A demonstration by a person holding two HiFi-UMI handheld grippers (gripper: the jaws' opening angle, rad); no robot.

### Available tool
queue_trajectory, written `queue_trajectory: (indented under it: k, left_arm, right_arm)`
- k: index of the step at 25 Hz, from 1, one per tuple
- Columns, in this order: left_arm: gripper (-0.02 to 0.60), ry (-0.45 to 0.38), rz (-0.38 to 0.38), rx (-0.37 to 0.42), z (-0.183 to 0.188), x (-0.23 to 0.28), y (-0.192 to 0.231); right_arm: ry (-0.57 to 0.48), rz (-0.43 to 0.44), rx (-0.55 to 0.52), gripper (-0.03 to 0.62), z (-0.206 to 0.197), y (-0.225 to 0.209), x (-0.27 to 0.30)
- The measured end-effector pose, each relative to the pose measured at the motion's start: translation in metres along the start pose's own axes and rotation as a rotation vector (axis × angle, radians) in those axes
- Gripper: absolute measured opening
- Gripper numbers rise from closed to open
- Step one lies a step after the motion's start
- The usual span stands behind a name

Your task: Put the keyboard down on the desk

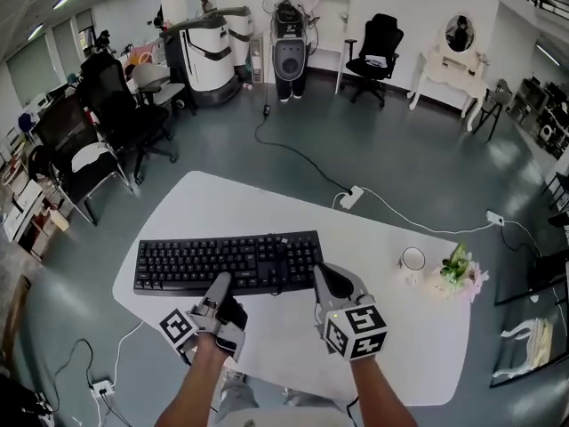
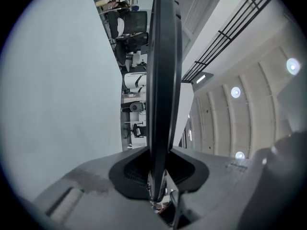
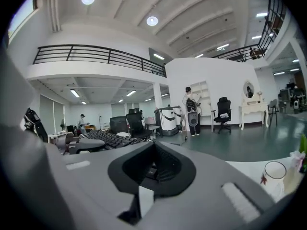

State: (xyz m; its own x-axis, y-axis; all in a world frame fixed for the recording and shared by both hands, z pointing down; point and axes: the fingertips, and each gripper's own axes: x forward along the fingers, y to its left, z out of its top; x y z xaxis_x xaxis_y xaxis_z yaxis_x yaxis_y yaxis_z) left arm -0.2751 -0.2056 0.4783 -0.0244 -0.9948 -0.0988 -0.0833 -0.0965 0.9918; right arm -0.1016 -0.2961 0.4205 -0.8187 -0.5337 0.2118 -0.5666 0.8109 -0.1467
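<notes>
A black keyboard (image 1: 222,258) lies lengthwise over the left half of the white desk (image 1: 293,345). My left gripper (image 1: 220,285) is shut on the middle of its near edge. In the left gripper view the keyboard (image 2: 163,80) runs edge-on straight out from between the jaws of the left gripper (image 2: 160,186), with the desk (image 2: 62,95) at the left. Whether the keyboard rests on the desk I cannot tell. My right gripper (image 1: 331,283) sits just off the keyboard's right end, its jaws together on nothing. In its own view the right gripper (image 3: 153,169) has the keyboard (image 3: 103,138) off to the left.
A white cup (image 1: 412,259) and a small bunch of flowers (image 1: 458,269) stand at the desk's right end. A power strip (image 1: 353,197) with cables lies on the floor behind the desk. Black office chairs (image 1: 124,123) stand at the left, and a person (image 1: 289,34) far back.
</notes>
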Motion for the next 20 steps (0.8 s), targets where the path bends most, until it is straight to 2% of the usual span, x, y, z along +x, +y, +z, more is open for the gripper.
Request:
queue_trajectory:
  k: [7,10,14,20]
  left_arm:
    - [0.089,0.212,-0.032,-0.041,0.003,0.049,0.012]
    - [0.087,0.265,-0.046,-0.052,0.009,0.062,0.014]
    - [0.087,0.374,-0.054,-0.082,-0.006,0.078,0.018]
    - [0.087,0.451,-0.041,-0.094,-0.015,0.086,0.032]
  right_arm:
    - [-0.024,-0.226,0.044,0.000,-0.004,-0.016,-0.003]
    - [-0.030,-0.280,0.049,0.000,-0.002,-0.014,0.002]
    - [-0.040,-0.378,0.063,0.000,-0.005,-0.016,-0.007]
    - [-0.048,-0.445,0.077,0.000,-0.009,-0.011,-0.010]
